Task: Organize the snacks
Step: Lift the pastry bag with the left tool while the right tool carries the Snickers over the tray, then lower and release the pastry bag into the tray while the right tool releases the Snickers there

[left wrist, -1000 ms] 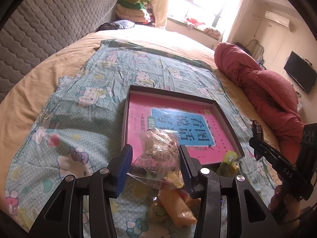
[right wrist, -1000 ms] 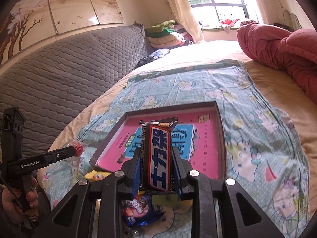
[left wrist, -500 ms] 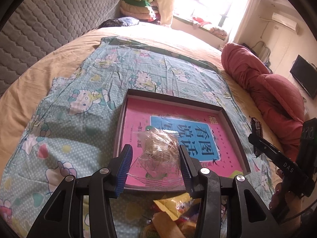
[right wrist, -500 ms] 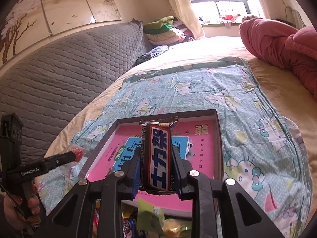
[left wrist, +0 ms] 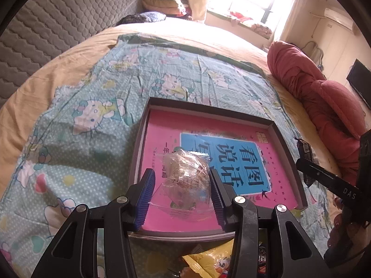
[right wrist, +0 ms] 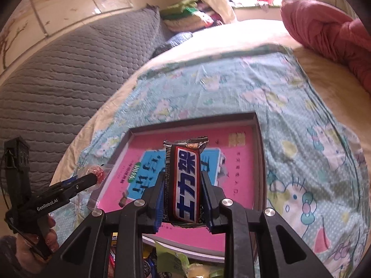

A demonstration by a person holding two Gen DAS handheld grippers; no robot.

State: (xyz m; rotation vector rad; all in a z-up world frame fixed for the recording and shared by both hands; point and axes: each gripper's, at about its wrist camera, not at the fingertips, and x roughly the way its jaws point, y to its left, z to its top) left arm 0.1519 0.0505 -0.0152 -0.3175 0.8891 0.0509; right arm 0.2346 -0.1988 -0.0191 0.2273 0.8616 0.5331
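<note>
Over the near part of the tray (left wrist: 287, 148), the left gripper (left wrist: 180, 186) holds a clear bag of snacks (left wrist: 185, 176), with its blue jaws pressed on both sides of the bag. The tray is a flat box with dark walls and a pink and blue picture inside, and it lies on the cat blanket (left wrist: 97, 120) on the bed (left wrist: 176, 32). The right gripper (right wrist: 183, 192) holds a chocolate bar (right wrist: 185, 180) standing up, its jaws closed tight on the bar's sides, also above the near part of the tray (right wrist: 259, 162). More snacks (left wrist: 208, 259) lie in a pile on the blanket just in front of the tray. A red quilt (left wrist: 324, 97) is bunched up on the bed to the right of the tray, well apart from it. A gray padded headboard (right wrist: 69, 74) stands to the left of the tray.
</note>
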